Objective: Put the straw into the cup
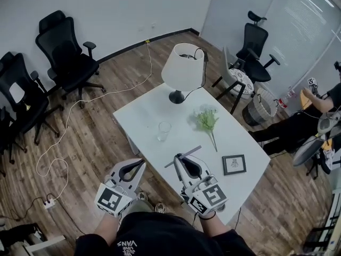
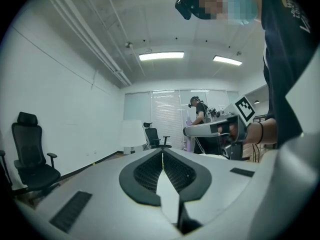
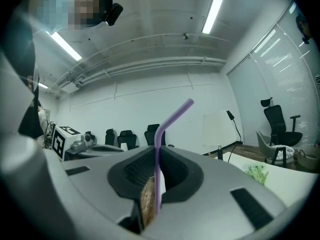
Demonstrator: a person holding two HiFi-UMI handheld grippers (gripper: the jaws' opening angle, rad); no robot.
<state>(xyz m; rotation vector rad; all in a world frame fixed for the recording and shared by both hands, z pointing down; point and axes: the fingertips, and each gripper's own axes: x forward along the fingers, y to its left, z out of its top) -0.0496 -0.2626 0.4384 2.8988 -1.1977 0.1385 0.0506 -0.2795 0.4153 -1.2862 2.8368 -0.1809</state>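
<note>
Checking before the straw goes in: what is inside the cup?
Nothing shows inside the cup; the white table shows through its clear wall. Clear liquid could not be told from here.

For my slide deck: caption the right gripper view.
Right gripper shut on a bent purple straw, white lamp beyond.

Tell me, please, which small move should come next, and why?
Probably carry the right gripper toward the cup: its jaws grip the straw, and the cup stands upright farther out on the table, with no straw in it yet.
</note>
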